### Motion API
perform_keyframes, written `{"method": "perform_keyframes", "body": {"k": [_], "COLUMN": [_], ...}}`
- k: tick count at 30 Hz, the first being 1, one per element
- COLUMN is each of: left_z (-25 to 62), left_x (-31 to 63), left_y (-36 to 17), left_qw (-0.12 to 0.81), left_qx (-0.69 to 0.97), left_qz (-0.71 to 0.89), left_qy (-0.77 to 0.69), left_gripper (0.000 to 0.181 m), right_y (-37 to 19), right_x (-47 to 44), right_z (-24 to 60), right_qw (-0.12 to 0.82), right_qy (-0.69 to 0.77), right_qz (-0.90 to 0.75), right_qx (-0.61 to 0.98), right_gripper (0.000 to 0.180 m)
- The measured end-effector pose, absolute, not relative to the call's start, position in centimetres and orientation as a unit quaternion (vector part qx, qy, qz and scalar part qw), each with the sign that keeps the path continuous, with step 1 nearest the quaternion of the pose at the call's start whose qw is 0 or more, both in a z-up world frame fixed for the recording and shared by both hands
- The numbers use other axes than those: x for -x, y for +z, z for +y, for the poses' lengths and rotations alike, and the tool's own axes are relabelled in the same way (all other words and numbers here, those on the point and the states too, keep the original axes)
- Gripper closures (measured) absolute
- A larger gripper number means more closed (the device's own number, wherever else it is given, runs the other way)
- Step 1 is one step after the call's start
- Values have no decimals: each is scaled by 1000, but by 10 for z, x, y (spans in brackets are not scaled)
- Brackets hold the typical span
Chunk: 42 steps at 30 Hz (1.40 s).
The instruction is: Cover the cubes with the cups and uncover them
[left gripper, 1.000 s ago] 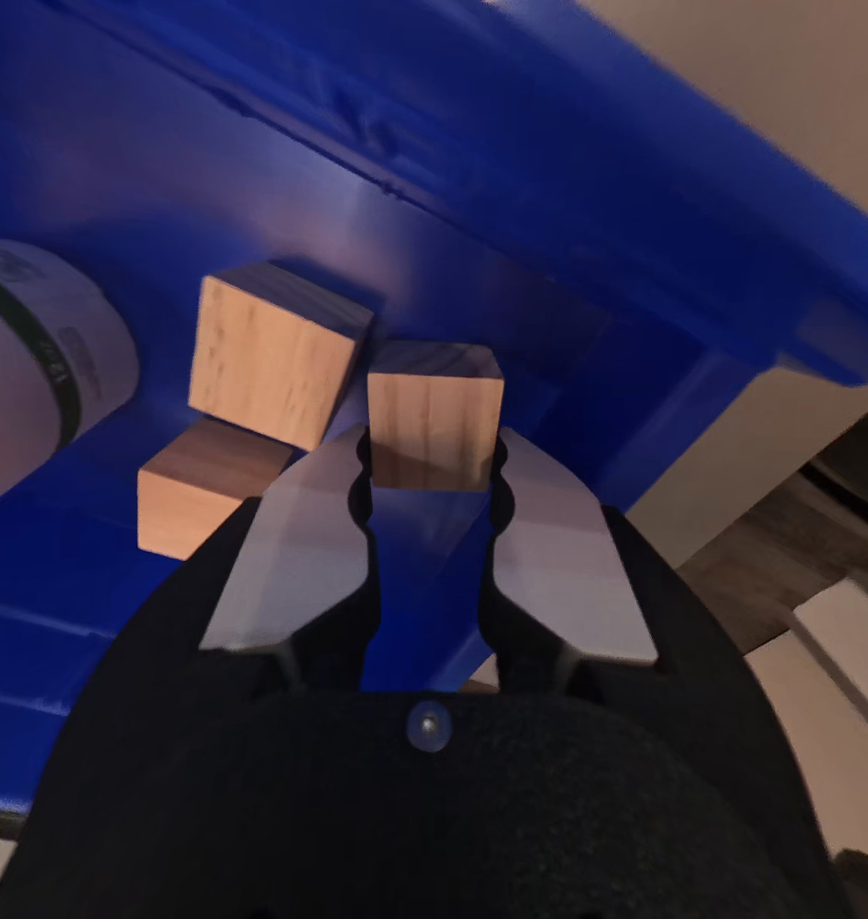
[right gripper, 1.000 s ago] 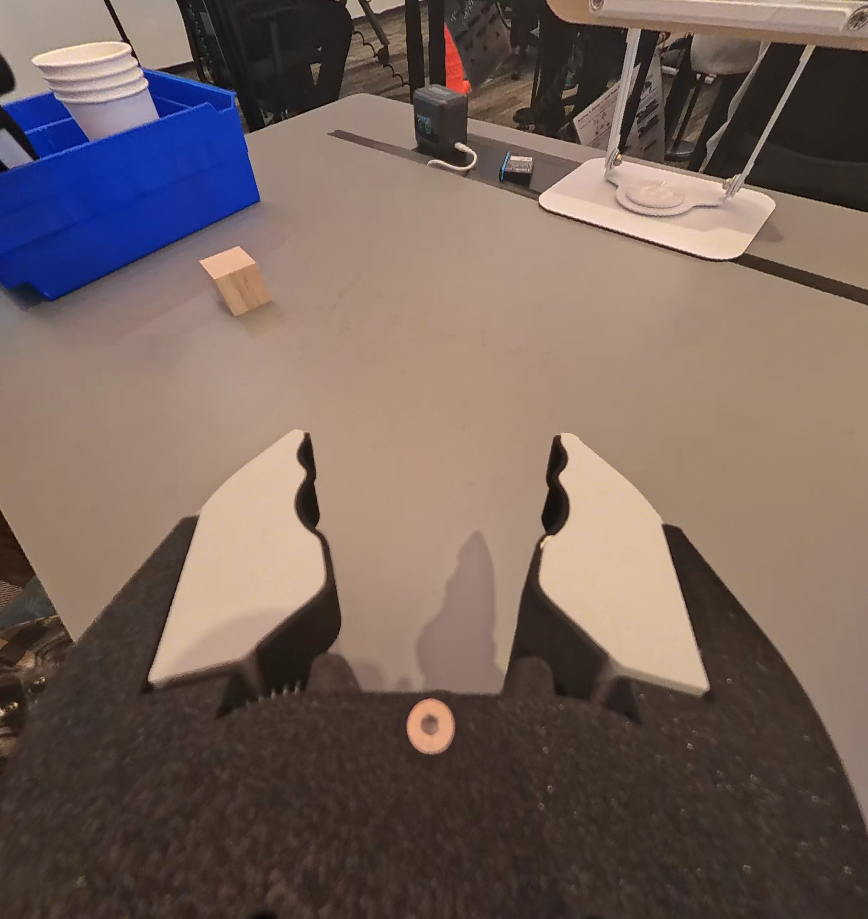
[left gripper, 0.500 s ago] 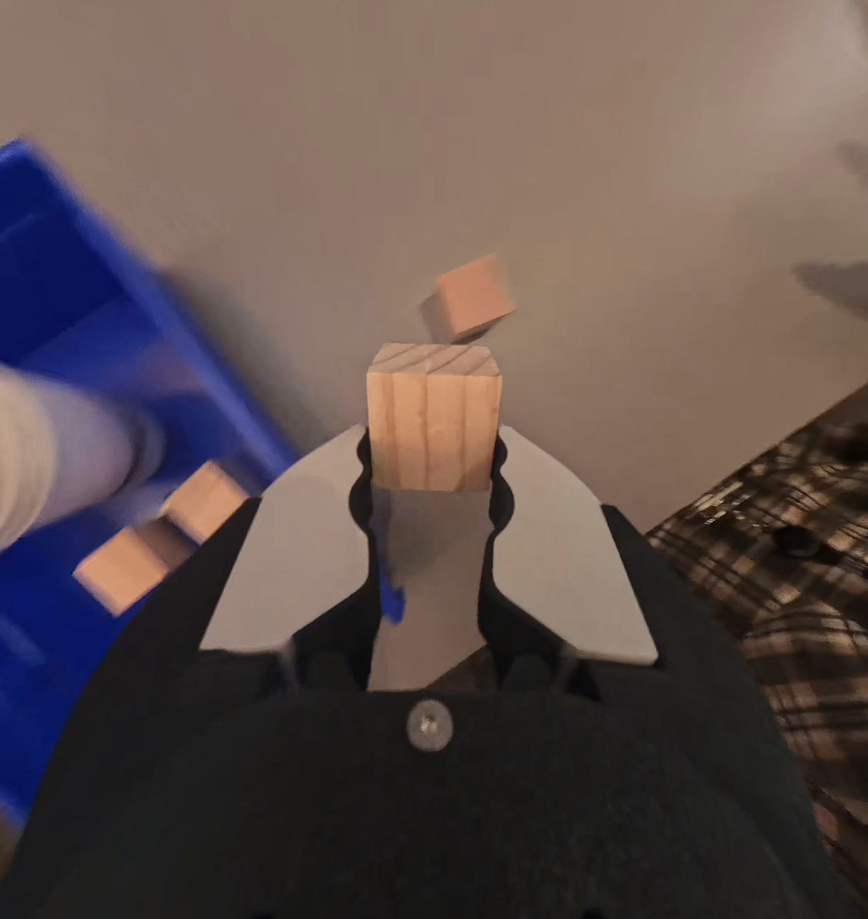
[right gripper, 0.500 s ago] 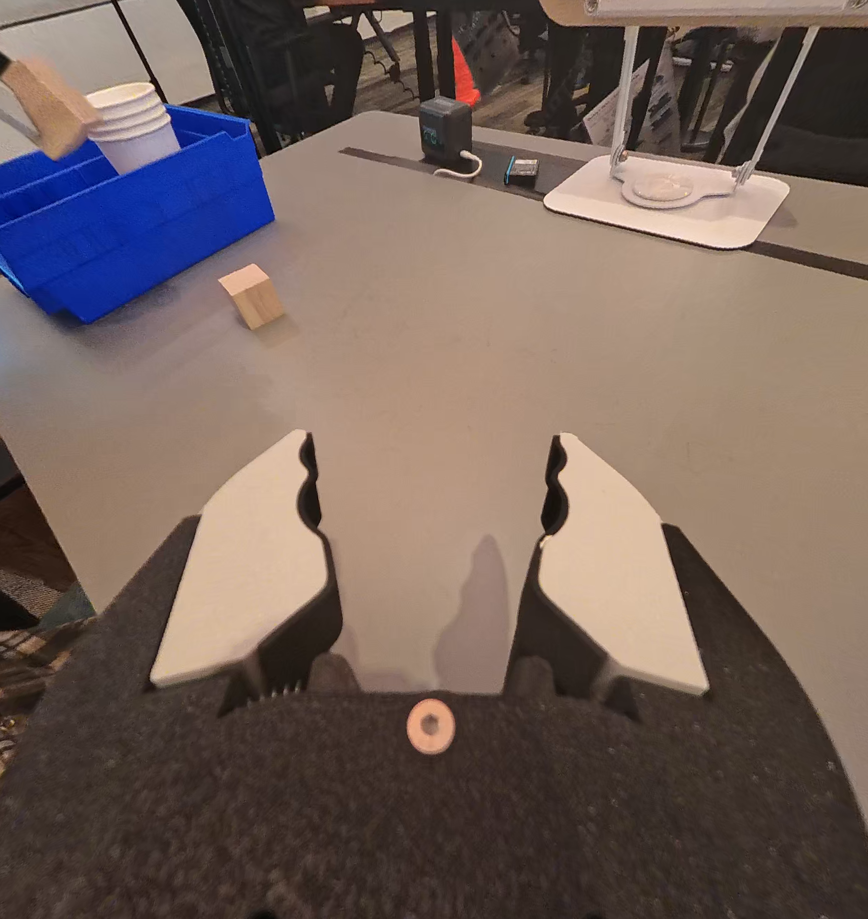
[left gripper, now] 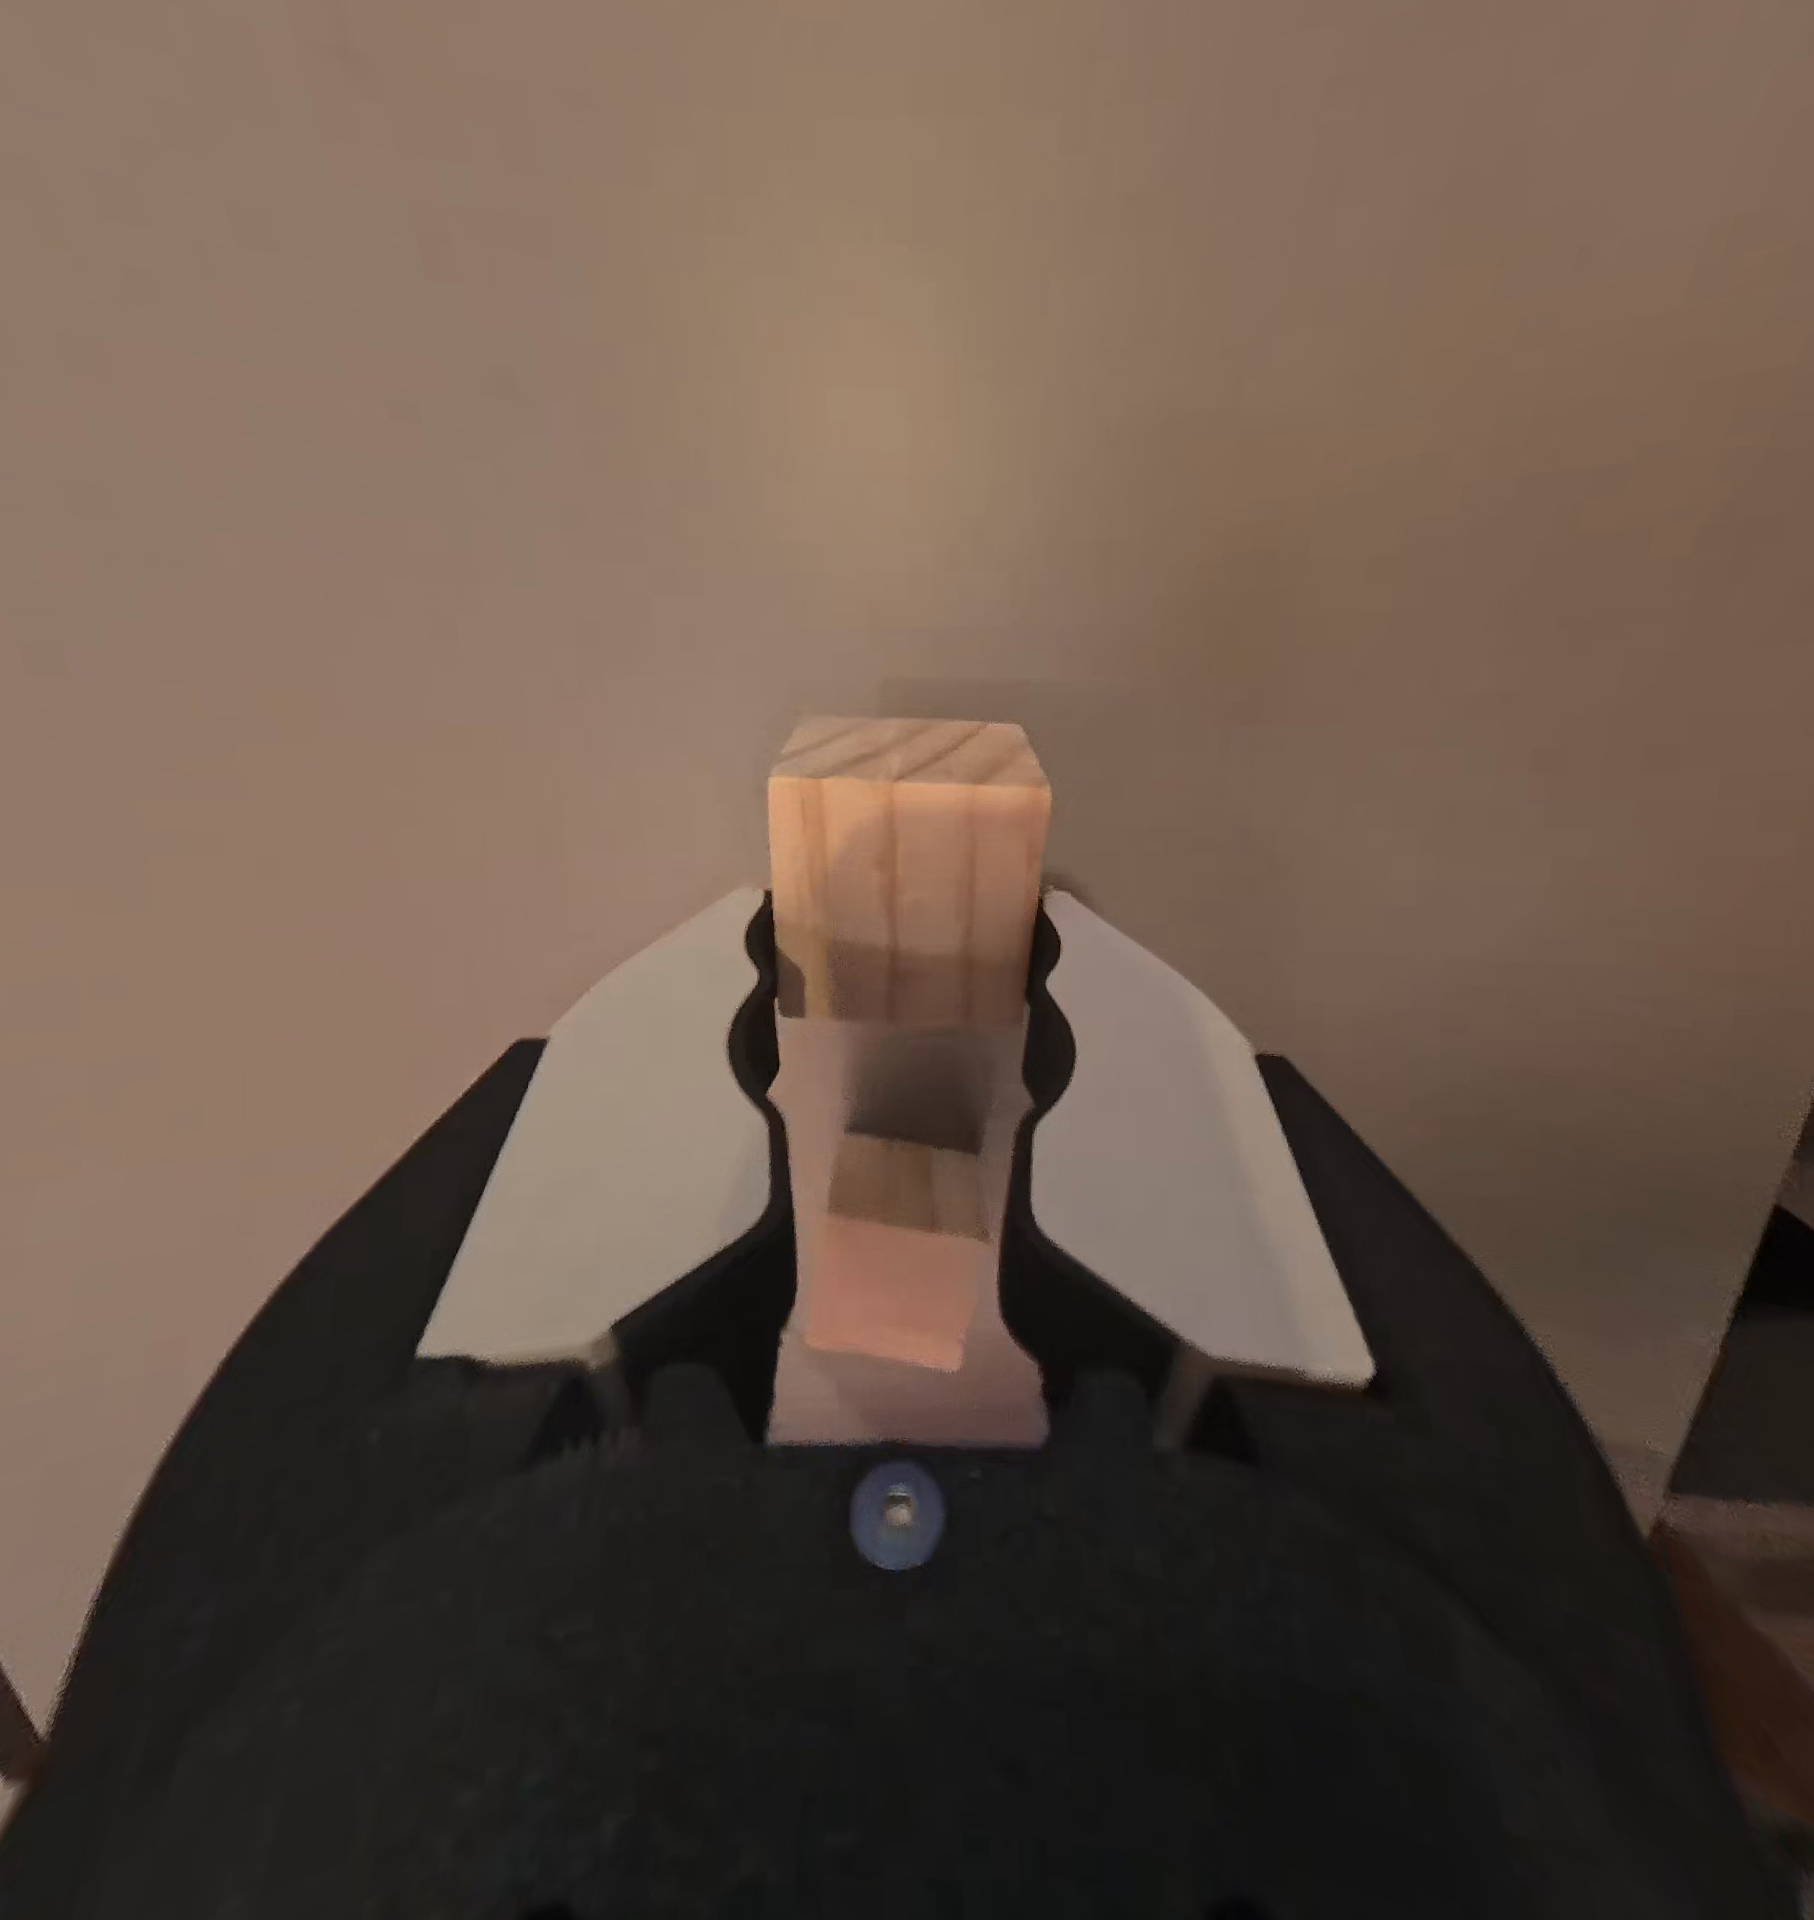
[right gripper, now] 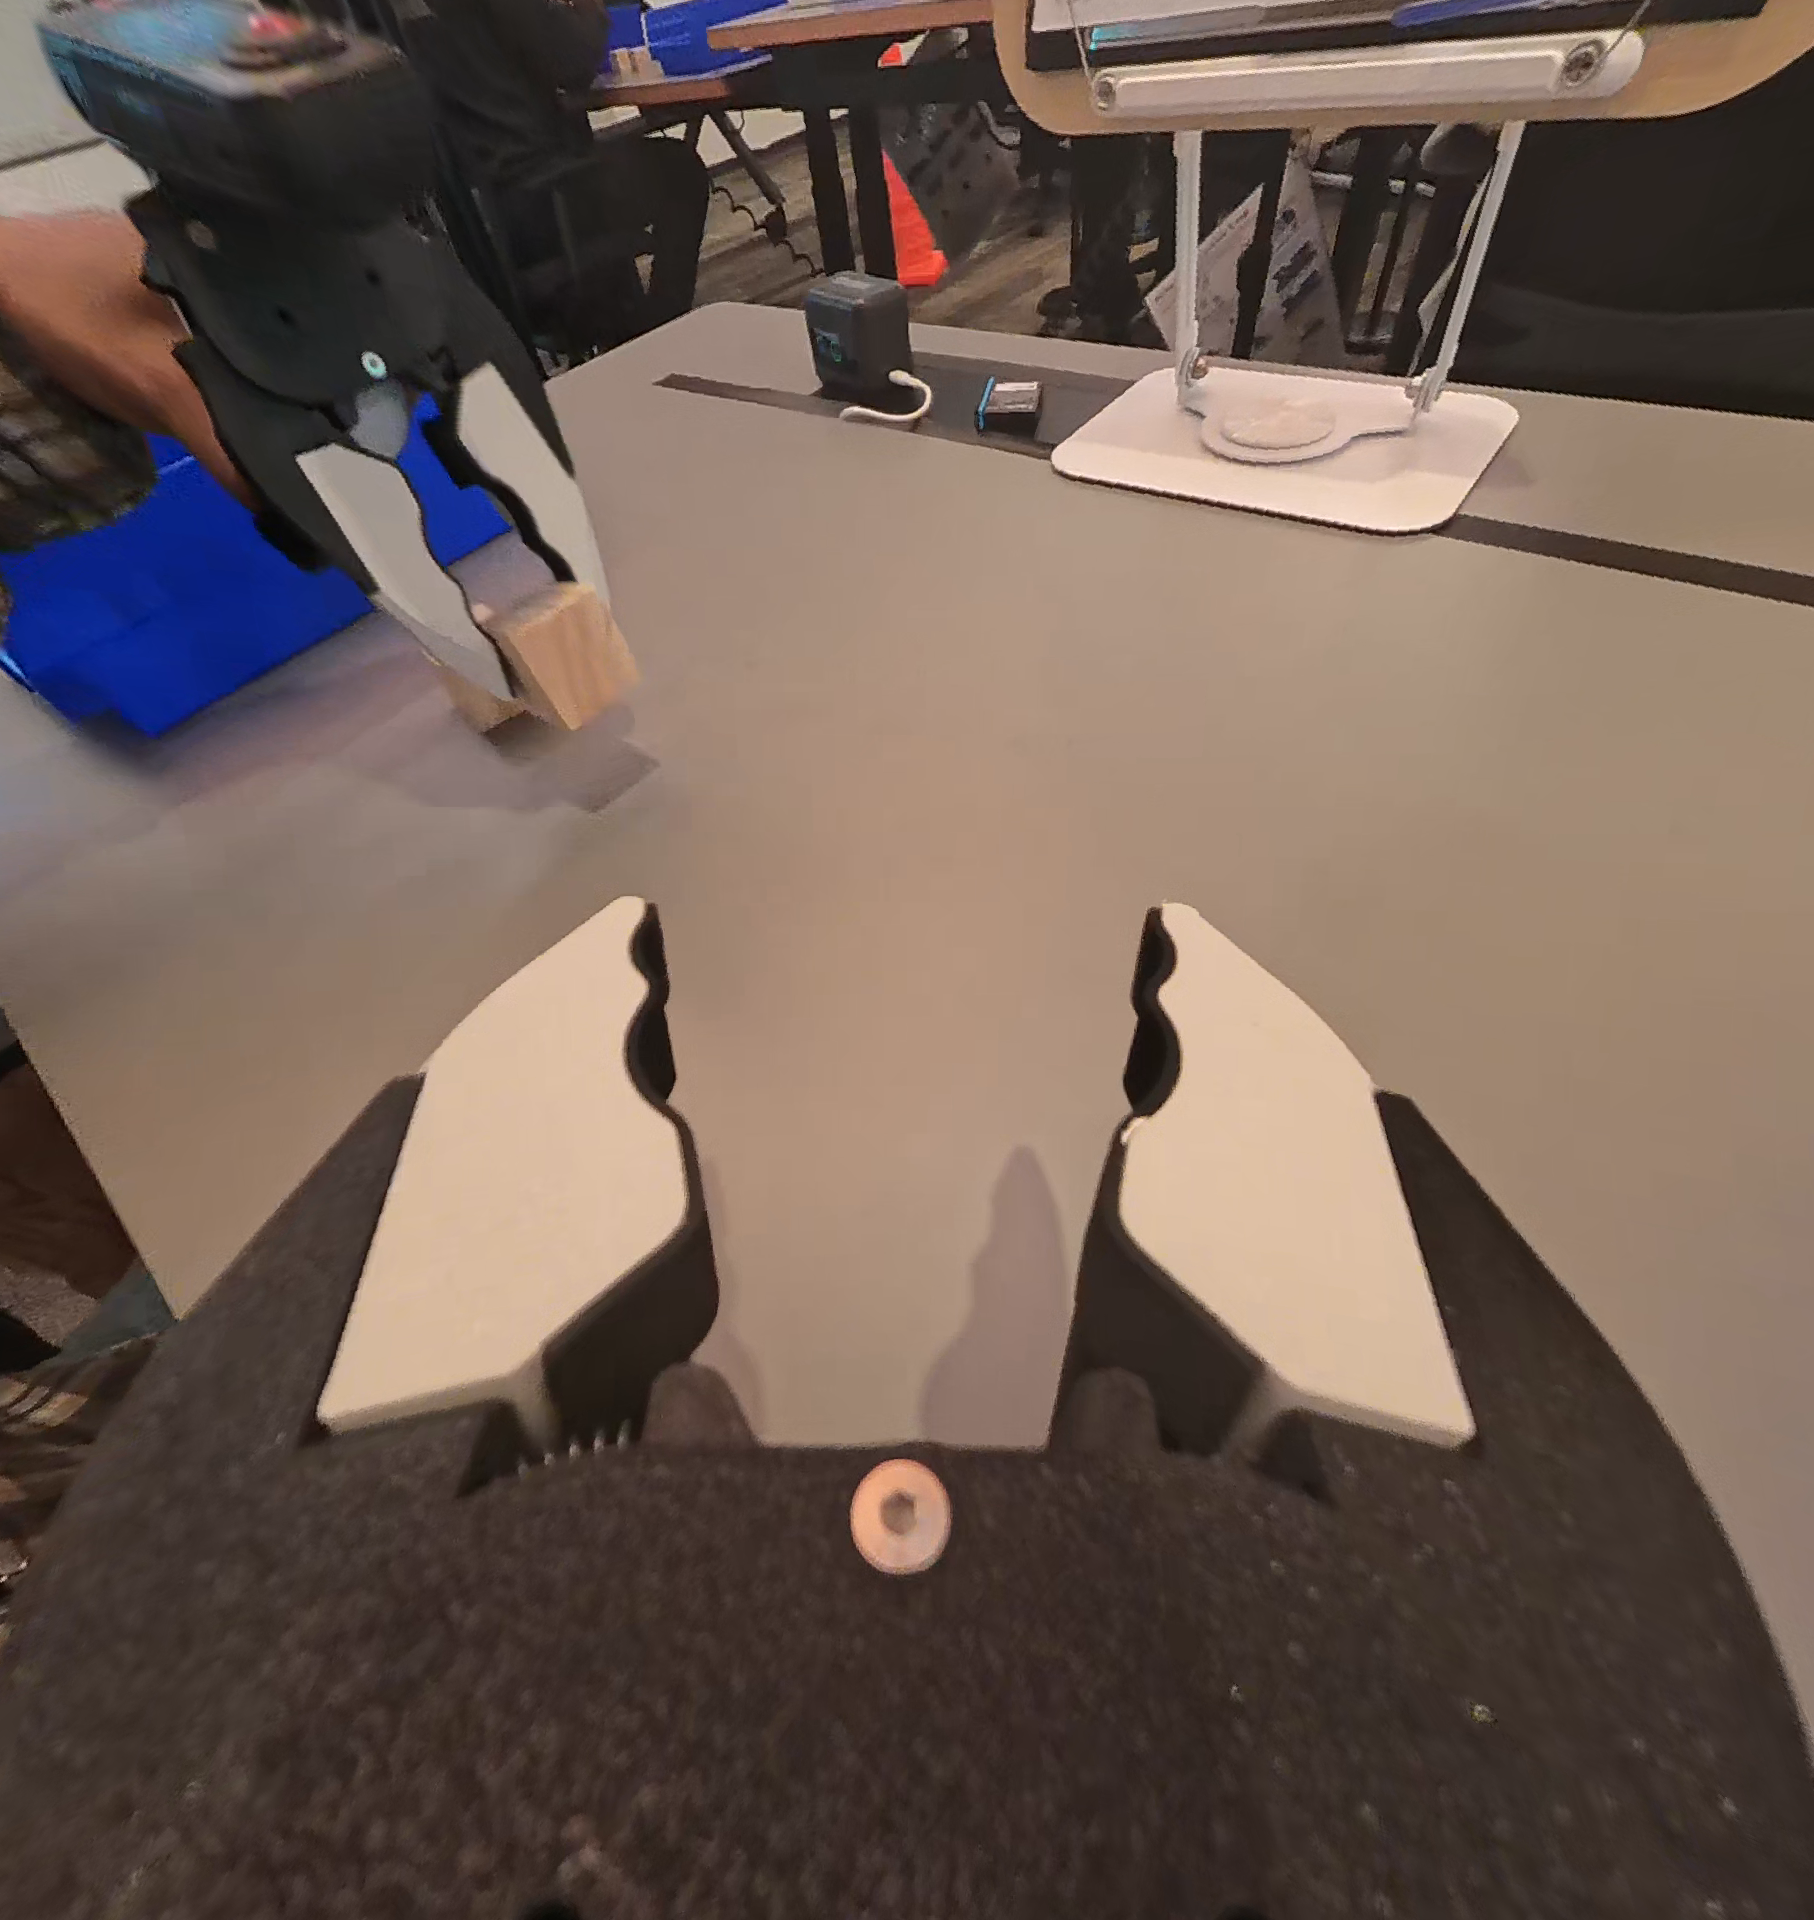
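left gripper [left gripper: 908,914] w/ its fingers clamped on a wooden cube [left gripper: 905,883], held at the fingertips above the grey table [left gripper: 882,364]. a second wooden cube [left gripper: 898,1278] lay on the table below, seen blurred through the gap btwn the fingers, nearer the gripper body than the held one. in the right wrist view the left gripper [right gripper: 529,634] pointed down at the table, held cube [right gripper: 568,665] just above the surface w/ its shadow beneath; the second cube [right gripper: 482,707] showed partly behind it, contact btwn the two cannot be told. blue bin [right gripper: 186,613] sat behind, at the table's left edge. right gripper [right gripper: 903,997] stood wide apart, nothing btwn its fingers, low over bare table, well apart from both cubes. far side: white stand base [right gripper: 1287,447], small black device [right gripper: 856,332] w/ white cable. no cups visible in either view.
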<state>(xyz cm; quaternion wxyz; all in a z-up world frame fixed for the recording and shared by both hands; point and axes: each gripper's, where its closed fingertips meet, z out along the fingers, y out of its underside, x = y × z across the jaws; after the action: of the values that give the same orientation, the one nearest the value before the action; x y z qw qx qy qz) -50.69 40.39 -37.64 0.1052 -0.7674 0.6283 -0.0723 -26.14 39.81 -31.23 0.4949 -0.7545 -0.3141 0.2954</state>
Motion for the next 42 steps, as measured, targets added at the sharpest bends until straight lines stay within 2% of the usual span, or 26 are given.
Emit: {"method": "perform_keyframes", "body": {"k": [8, 26, 30, 33, 36, 42], "left_z": [414, 419, 423, 425, 427, 417], "left_x": [511, 498, 503, 511, 527, 593], "left_y": [-404, -421, -423, -408, -377, -292], "left_qw": [60, 62, 67, 90, 131, 248], "left_qx": [769, 765, 773, 782, 797, 825], "left_qz": [635, 640, 631, 616, 588, 504], "left_qy": [-41, -33, -16, -15, -33, -58], "left_gripper": [137, 136, 113, 99, 92, 95], "right_y": [-326, -331, -330, -328, -328, -326], "right_x": [265, 265, 265, 265, 265, 267], "right_z": [404, 404, 404, 404, 403, 402], "right_qw": [478, 472, 472, 475, 475, 477], "right_qy": [297, 298, 297, 299, 300, 301], "right_qz": [-315, -315, -317, -316, -318, -319], "right_qx": [764, 767, 767, 765, 764, 762], "right_gripper": [95, 95, 93, 92, 92, 92]}}
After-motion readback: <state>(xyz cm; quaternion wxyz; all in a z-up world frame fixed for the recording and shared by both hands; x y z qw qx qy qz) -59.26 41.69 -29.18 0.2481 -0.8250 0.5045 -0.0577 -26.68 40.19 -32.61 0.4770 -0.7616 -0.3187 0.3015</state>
